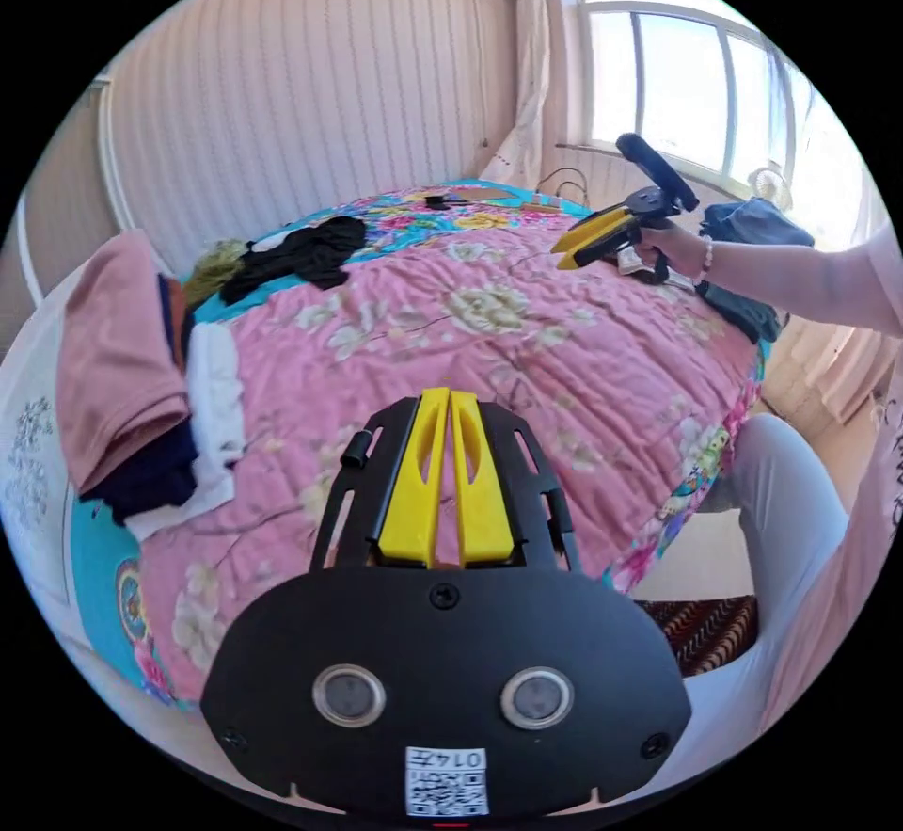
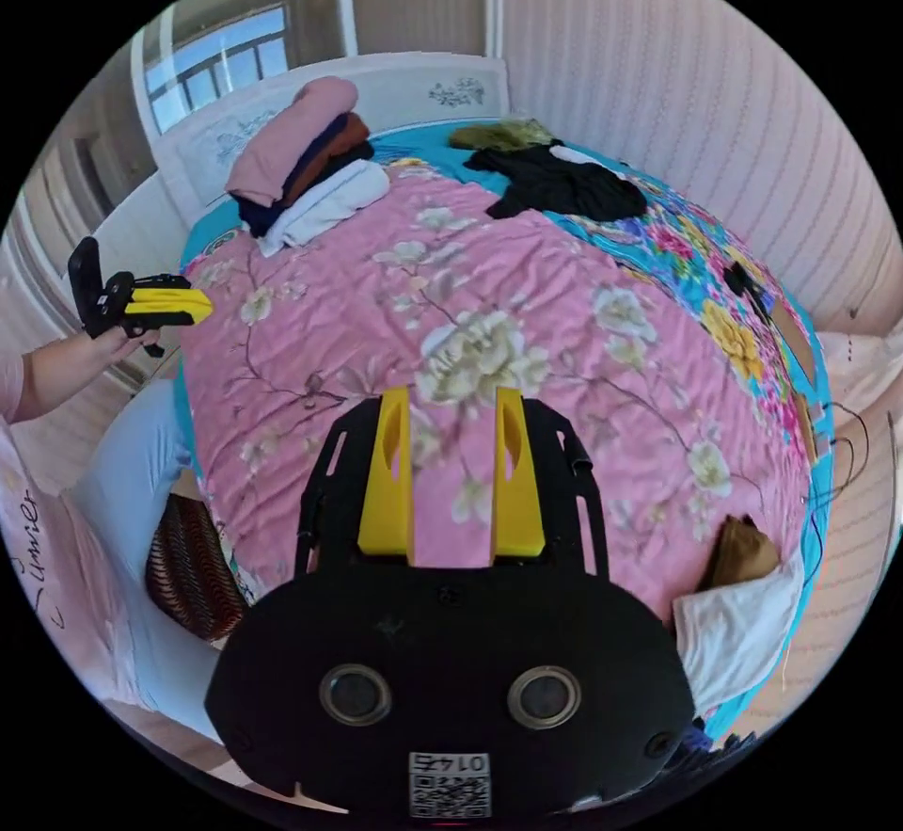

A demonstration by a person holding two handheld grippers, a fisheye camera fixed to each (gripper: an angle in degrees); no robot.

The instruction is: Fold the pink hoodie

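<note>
A folded pink garment (image 1: 113,351) tops a stack of folded clothes at the head of the bed, and I cannot tell whether it is the hoodie. The same pink garment (image 2: 292,127) lies at the far end in the right gripper view. My left gripper (image 1: 450,395) hovers over the pink floral quilt (image 1: 527,351) with its yellow jaws pressed together on nothing. A hand holds it at the bed's edge as the left gripper (image 2: 202,304). My right gripper (image 2: 451,395) is open above the quilt (image 2: 527,304), nothing between its jaws. It appears across the bed as the right gripper (image 1: 562,252).
A crumpled black garment (image 1: 301,252) and an olive cloth (image 1: 214,262) lie near the far wall. A dark blue heap (image 1: 752,247) sits under the window. White cloth with a brown item (image 2: 743,596) rests at the bed corner. The person's leg (image 1: 790,511) stands beside the bed.
</note>
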